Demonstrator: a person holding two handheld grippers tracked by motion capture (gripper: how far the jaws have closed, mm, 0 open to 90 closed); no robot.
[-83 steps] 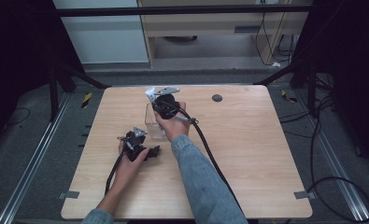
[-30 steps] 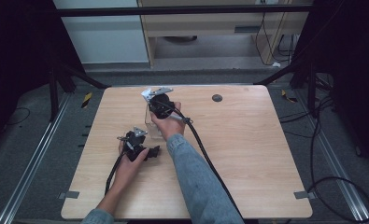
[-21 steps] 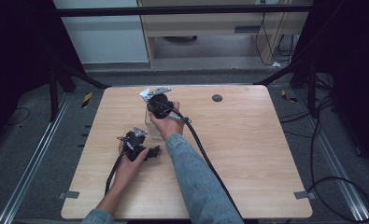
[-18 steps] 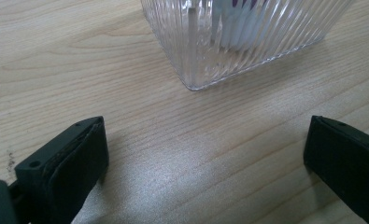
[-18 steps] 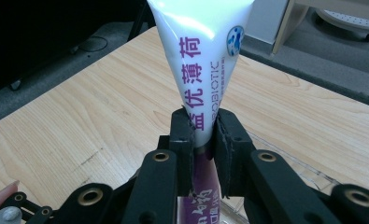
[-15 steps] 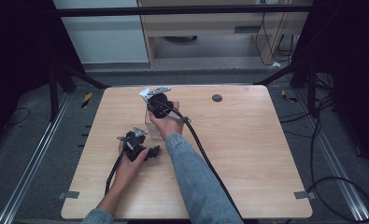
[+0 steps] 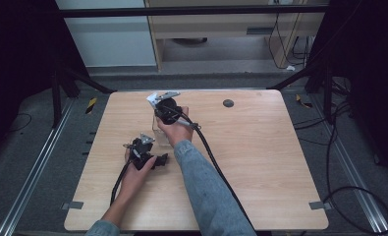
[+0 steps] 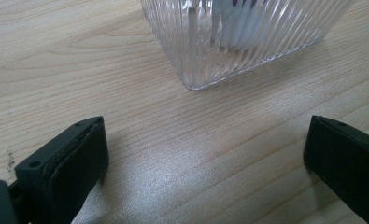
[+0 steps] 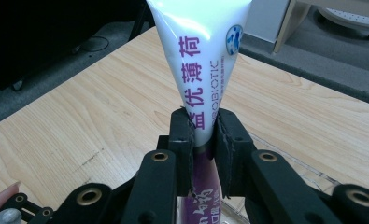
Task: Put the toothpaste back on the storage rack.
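Two grippers counted: left gripper (image 7: 143, 147), right gripper (image 7: 163, 109). One tube (image 9: 202, 60) counted. One ribbed clear cup (image 8: 238, 37) counted. One table (image 7: 260, 147) counted. One dark disc (image 7: 228, 103) counted.

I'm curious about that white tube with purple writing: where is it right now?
In the right gripper view the tube is clamped in the right gripper, above the ribbed clear container on the table's far left part.

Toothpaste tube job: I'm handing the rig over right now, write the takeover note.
Right gripper: shut on the white toothpaste tube, held upright over the clear ribbed cup, lower end inside.
Left gripper: open, empty, low over the table just short of the cup.
Done: tube grasped and brought into the cup.
Left: probably release the tube and pull both grippers back; steady the cup if it tips.
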